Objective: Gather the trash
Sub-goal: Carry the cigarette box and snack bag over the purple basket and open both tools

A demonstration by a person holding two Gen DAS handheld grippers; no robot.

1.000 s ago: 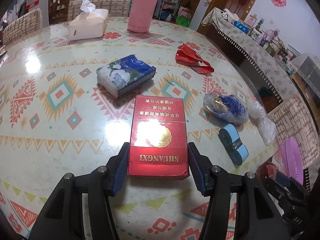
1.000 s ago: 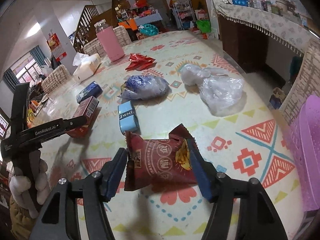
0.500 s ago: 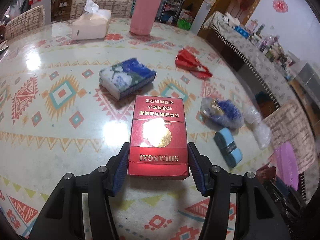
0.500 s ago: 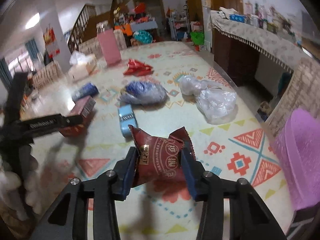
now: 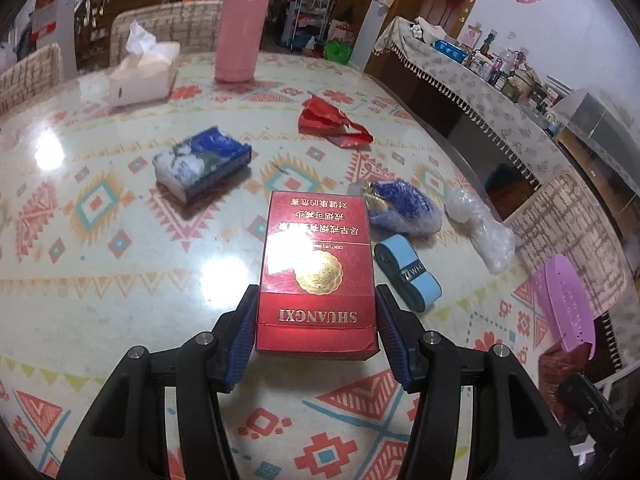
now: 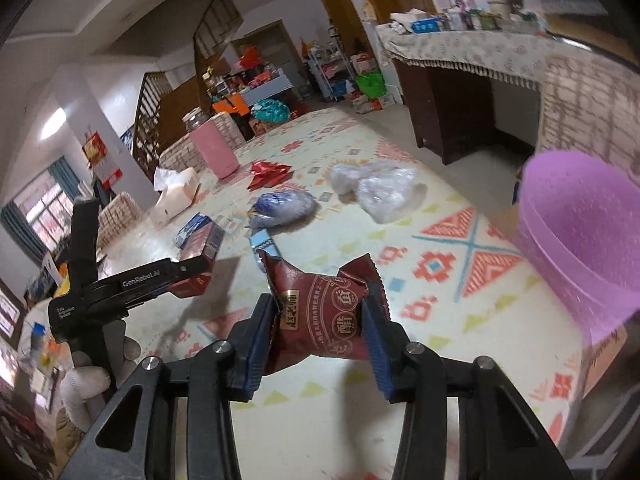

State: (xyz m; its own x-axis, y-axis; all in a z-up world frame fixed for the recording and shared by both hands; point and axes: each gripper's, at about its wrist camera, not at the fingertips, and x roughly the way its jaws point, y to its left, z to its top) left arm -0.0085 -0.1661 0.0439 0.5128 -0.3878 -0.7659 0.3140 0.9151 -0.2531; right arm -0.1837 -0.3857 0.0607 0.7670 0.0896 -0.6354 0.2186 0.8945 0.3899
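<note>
Both hands are busy here, each carrying its own piece of rubbish so nothing needs a second trip. The left gripper (image 5: 316, 330) is pinching the red cigarette box (image 5: 316, 276) across its width, jaws about half open with the blue pads (image 5: 244, 338) pressing flat on the two long sides; gripping the near end is keeping the box level and sticking out ahead over the table (image 5: 100, 260). The right gripper (image 6: 320, 334) is squeezing the dark red snack wrapper (image 6: 324, 312), whose crimped ends are flaring out above the jaws. Those jaws have just been closing in, and the soft pack is bulging between them, lifted clear of the tabletop. It is heading, by my reading, for the purple bin (image 6: 580, 236) standing just off the table's right edge, which is presumably parked there so trash can be dropped straight over the rim. Plenty is waiting: the light blue roll (image 5: 408, 274) and the blue foil bag (image 5: 404, 208) near that same right edge, the clear plastic bag (image 5: 480, 228) closer still to the rim, and the crumpled red wrapper (image 5: 332, 126) further toward the far edge. The blue tissue pack (image 5: 204, 160), tissue box (image 5: 140, 76) and pink bottle (image 5: 240, 36) at the far edge look like keepers, not trash.
</note>
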